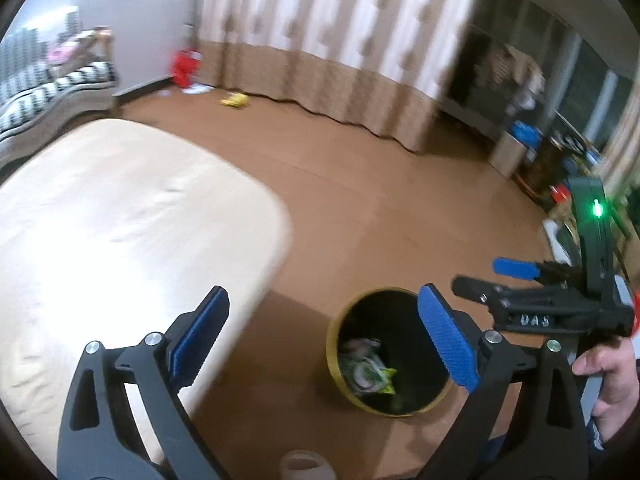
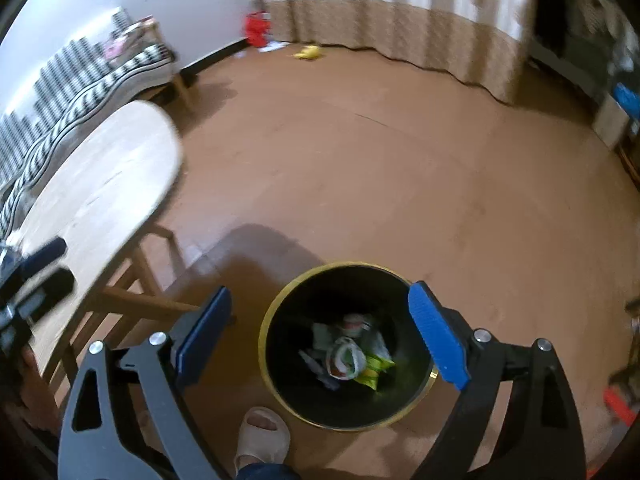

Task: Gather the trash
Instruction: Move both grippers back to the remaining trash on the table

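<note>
A black trash bin with a yellow rim (image 2: 280, 308) stands on the brown floor and holds crumpled wrappers (image 2: 352, 360). My right gripper (image 2: 320, 336) is open and empty, hovering directly above the bin. The bin's rim also shows in the left wrist view (image 1: 334, 344), with wrappers (image 1: 372, 372) inside. My left gripper (image 1: 324, 340) is open and empty, above the table's edge and the bin's left side. The right gripper (image 1: 484, 276) appears there at the right, open. A yellow piece of trash (image 2: 308, 53) lies on the floor by the curtain; it also shows in the left wrist view (image 1: 235, 100).
A light wooden table (image 2: 100, 184) stands left of the bin. A striped sofa (image 2: 80, 80) lies behind it. A red object (image 2: 256, 28) sits in the corner. Curtains (image 2: 400, 12) line the far wall. Cluttered shelves (image 1: 552, 152) stand at right. The person's slippered foot (image 2: 262, 436) is beside the bin.
</note>
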Demonstrator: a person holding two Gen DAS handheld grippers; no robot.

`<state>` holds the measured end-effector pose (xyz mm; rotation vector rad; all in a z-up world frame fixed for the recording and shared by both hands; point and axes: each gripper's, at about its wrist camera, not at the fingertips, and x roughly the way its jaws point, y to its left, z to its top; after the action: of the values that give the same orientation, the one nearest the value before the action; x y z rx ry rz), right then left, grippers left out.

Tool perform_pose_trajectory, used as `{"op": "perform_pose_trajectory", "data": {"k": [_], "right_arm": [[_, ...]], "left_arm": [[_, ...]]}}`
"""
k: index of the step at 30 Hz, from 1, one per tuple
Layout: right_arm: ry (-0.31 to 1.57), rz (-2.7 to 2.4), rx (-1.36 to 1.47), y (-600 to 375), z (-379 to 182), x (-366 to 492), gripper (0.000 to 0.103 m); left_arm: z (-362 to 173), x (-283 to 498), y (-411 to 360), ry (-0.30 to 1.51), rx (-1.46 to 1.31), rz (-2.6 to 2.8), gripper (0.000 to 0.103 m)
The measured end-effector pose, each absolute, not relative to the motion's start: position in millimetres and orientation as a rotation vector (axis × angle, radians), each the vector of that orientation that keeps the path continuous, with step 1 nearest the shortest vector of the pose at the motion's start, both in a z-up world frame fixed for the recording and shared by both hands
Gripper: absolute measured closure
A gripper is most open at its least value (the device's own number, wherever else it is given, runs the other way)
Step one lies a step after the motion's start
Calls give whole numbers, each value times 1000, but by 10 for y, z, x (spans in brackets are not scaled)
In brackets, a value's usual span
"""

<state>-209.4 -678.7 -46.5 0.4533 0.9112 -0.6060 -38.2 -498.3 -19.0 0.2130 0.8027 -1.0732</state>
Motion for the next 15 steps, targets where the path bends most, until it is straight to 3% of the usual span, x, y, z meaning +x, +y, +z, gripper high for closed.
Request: {"op": "perform_pose_trajectory", "data": {"k": [15], "right_arm": [[956, -184, 170, -4673, -301, -139, 13]], "left_arm": [[-65, 890, -2356, 799, 83, -542, 9]]}}
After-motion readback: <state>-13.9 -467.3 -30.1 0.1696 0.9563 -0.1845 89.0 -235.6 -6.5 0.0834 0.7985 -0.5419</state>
